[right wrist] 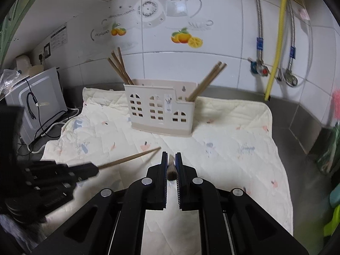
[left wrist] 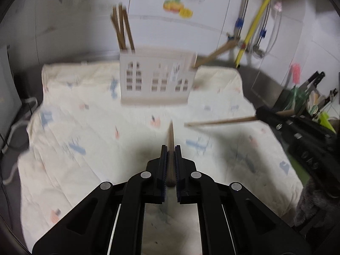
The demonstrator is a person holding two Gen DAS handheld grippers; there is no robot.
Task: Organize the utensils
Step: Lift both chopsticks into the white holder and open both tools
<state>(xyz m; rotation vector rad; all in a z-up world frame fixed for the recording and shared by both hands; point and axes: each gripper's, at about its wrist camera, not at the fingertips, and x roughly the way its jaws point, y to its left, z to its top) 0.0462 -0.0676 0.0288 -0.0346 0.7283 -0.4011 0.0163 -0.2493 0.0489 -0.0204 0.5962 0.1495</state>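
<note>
A cream house-shaped utensil holder (left wrist: 156, 78) (right wrist: 160, 111) stands on a quilted cloth near the wall. Several brown chopsticks (right wrist: 119, 67) lean out of its left compartment and a few lighter ones (right wrist: 209, 80) out of its right. My left gripper (left wrist: 170, 148) is shut on a dark chopstick (left wrist: 170, 140) pointing at the holder. It also shows in the right wrist view (right wrist: 85, 171), with its chopstick (right wrist: 131, 158). My right gripper (right wrist: 171, 155) is shut on a chopstick (right wrist: 171, 167); in the left wrist view it (left wrist: 263, 113) holds the chopstick (left wrist: 221, 120) above the cloth.
The cloth (right wrist: 233, 148) covers a steel counter (right wrist: 297, 116). A white appliance with cables (right wrist: 36, 99) stands at the left. Hoses and valves (right wrist: 274, 70) hang on the tiled wall. Knives and green items (left wrist: 312, 97) sit at the far right.
</note>
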